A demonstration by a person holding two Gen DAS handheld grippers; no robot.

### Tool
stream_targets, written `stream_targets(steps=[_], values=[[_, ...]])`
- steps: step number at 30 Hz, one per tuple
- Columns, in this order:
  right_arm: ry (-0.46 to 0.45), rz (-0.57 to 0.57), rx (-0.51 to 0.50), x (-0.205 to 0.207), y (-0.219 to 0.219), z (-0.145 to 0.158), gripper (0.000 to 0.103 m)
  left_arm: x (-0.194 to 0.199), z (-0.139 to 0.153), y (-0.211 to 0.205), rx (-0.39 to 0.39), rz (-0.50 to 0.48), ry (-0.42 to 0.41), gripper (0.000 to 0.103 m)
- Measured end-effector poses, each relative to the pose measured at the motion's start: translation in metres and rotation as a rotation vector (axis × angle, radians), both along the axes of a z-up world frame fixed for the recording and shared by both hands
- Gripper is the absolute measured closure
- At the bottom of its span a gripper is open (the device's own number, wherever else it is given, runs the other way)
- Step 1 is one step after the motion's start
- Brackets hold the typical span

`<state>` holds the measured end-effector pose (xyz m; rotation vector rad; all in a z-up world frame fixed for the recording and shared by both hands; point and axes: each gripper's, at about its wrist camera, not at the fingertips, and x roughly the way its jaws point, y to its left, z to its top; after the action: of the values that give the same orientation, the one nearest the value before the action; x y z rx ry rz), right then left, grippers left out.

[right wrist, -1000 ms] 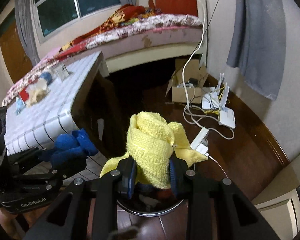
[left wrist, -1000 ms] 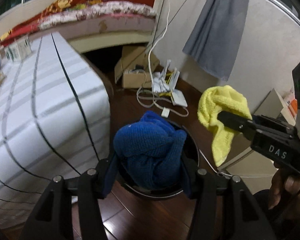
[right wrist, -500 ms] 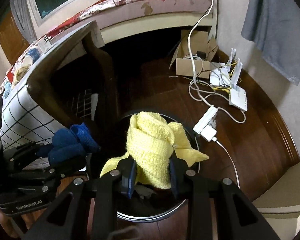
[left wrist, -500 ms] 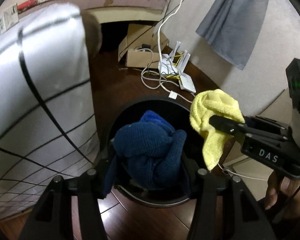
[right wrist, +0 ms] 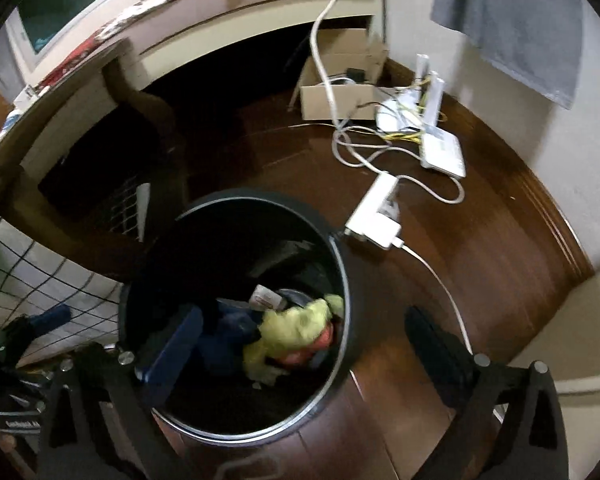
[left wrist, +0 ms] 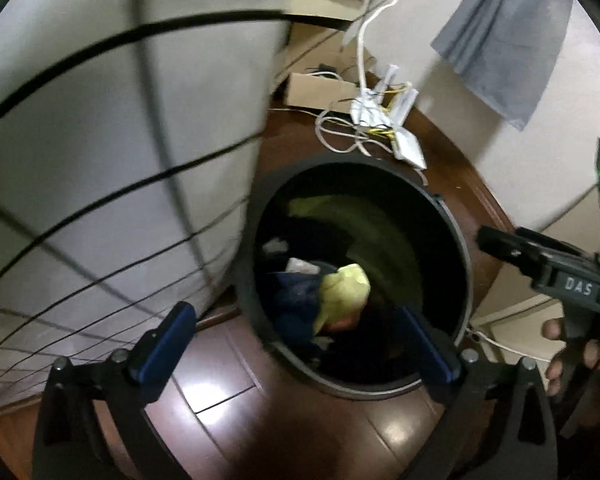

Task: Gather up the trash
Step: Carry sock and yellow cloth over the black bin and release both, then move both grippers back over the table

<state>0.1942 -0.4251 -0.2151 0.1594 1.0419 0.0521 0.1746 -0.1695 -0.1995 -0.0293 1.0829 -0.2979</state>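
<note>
Yellow cloth (left wrist: 346, 292) and blue cloth (left wrist: 294, 304) lie at the bottom of the black bin (left wrist: 458, 236), side by side, touching, among other scraps. Both sit well below the left gripper (left wrist: 300, 344), whose jaws have just been opening and now stand wide, nothing between them. Right gripper (right wrist: 304, 344) likewise: jaws just opened, spread over the bin rim, empty. Bin stands on dark wood floor (right wrist: 480, 240) beside a checked tablecloth (left wrist: 100, 140); power strip (right wrist: 374, 216) close by.

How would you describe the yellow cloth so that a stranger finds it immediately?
Find the round black bin on the dark wooden floor beside the table. The yellow cloth lies crumpled at its bottom, next to a dark blue cloth; it is the brightest item inside.
</note>
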Motion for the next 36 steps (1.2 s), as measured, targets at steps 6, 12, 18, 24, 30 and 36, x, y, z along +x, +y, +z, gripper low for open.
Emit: stream_targets(steps=[6, 12, 18, 24, 30, 36], values=[[-0.025, 0.000, -0.053, -0.012, 0.010, 0.008, 0.001, -0.009, 0.006, 0.013, 0.014, 0.025, -0.019, 0.001], [-0.049, 0.021, -0.079, -0.027, 0.028, 0.016, 0.001, -0.018, 0.014, 0.018, 0.028, 0.021, -0.043, 0.001], [-0.077, 0.043, -0.079, -0.043, 0.045, 0.027, 0.001, -0.030, 0.024, 0.023, 0.037, 0.019, -0.078, 0.001], [-0.103, 0.067, -0.083, -0.056, 0.062, 0.039, 0.001, -0.038, 0.033, 0.036, 0.042, 0.024, -0.103, 0.001], [-0.145, 0.098, -0.074, -0.071, 0.083, 0.058, 0.001, -0.046, 0.047, 0.051, 0.035, 0.051, -0.136, 0.001], [-0.198, 0.125, -0.058, -0.081, 0.105, 0.080, 0.001, -0.055, 0.067, 0.066, 0.030, 0.090, -0.182, 0.001]])
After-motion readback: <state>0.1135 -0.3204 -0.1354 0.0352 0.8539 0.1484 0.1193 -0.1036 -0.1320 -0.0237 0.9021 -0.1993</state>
